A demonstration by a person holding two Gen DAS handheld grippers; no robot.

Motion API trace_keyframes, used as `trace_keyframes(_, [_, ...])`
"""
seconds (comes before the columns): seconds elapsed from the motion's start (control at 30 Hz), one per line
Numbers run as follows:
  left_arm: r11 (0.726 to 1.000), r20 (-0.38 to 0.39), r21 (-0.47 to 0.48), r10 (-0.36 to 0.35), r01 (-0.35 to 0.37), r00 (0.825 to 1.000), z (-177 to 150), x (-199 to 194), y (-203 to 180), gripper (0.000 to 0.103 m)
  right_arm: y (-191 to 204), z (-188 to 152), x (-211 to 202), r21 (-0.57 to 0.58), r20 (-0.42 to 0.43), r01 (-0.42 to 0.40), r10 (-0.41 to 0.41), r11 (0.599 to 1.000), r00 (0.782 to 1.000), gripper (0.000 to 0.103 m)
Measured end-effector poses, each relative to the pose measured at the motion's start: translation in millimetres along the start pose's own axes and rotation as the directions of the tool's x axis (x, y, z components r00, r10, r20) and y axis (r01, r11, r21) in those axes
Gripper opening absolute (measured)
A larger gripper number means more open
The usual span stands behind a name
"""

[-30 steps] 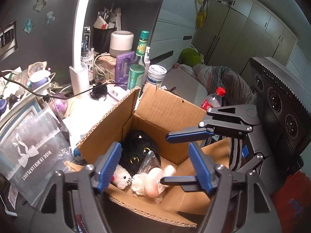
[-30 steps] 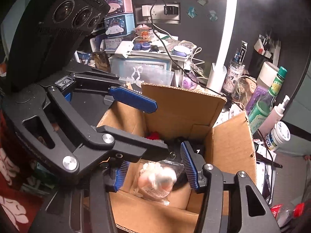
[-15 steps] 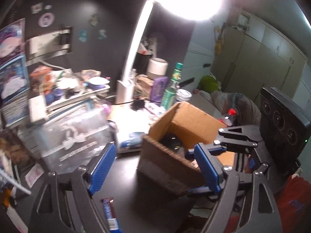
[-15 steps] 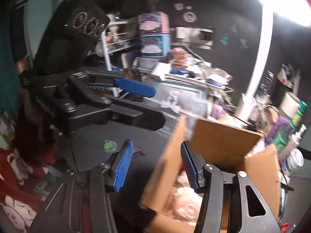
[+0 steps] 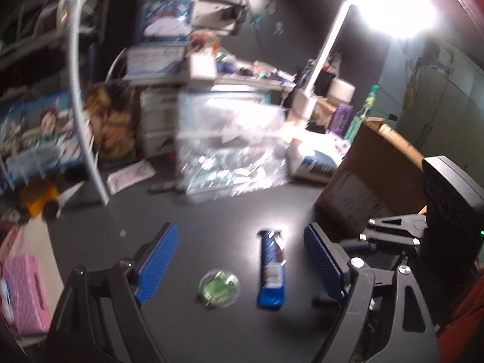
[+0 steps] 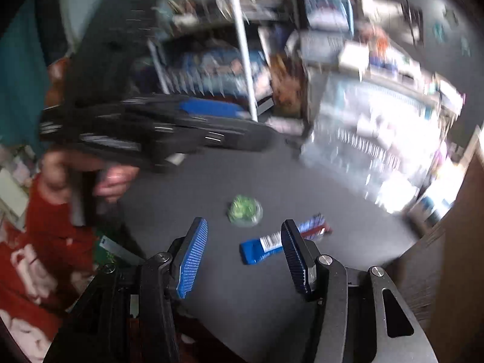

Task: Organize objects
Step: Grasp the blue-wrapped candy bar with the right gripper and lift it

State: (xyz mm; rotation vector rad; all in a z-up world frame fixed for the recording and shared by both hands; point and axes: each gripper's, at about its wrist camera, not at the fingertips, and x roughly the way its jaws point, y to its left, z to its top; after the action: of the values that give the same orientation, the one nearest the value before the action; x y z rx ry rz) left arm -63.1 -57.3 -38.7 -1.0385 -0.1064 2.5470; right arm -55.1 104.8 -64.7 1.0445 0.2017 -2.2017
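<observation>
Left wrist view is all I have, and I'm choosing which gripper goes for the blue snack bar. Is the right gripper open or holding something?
Observer: The right gripper is open and empty.
Operator: Where does the bar sit from its camera?
Observer: The blue snack bar lies flat on the dark table just ahead. One pad hides its middle, and its blue end shows between the fingers.
Operator: Anything around my left gripper that I can't see?
Observer: The person's left hand, in a red sleeve, grips its handle. The image is blurred there.
</observation>
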Motion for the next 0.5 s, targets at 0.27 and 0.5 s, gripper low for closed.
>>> trace_keyframes(0.27, [0.998, -0.033, -0.054, 0.009, -0.011, 0.999, -39, 0, 20, 0.083, -25, -21, 67, 0.124, -0.100, 0.110, -0.098, 0.986, 0.990, 0.047])
trace_keyframes(0.5, [0.999, -0.019, -0.037, -0.018, 0.018, 1.000, -35, -1, 12, 0.083, -24, -6, 91, 0.086, -0.086, 0.174, -0.166, 0.981, 0.982, 0.055])
